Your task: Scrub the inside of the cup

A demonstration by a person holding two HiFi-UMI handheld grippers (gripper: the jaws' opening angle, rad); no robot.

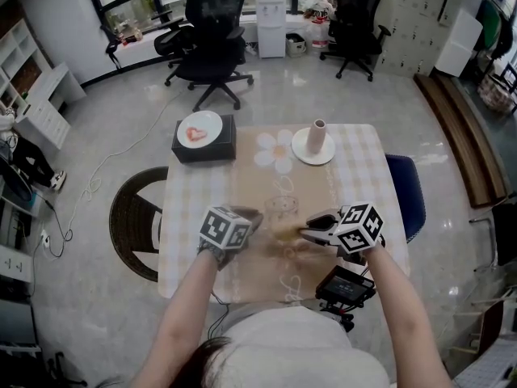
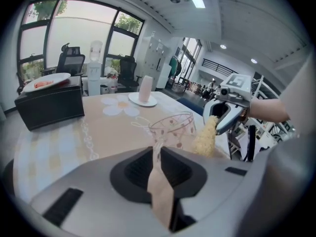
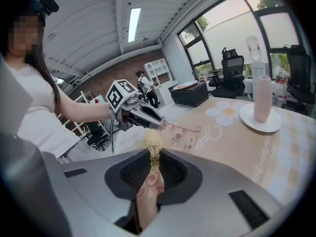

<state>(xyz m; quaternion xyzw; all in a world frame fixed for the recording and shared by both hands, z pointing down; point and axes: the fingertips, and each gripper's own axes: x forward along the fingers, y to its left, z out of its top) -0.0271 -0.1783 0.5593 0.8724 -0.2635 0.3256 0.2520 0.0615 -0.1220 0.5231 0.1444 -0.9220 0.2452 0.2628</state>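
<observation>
Left gripper (image 2: 157, 152) is closed on the rim of the clear cup (image 2: 173, 128). The cup has small spots on its wall and is over the middle of the tabletop (image 1: 363, 184), a little toward the near edge. Right gripper (image 3: 152, 158) is clamped on a yellow fibrous scrubber (image 3: 153, 141). The scrubber hangs just beside the cup, outside its wall. At the far left corner sits a black box (image 1: 203, 147) with a white plate (image 1: 199, 128) on top.
</observation>
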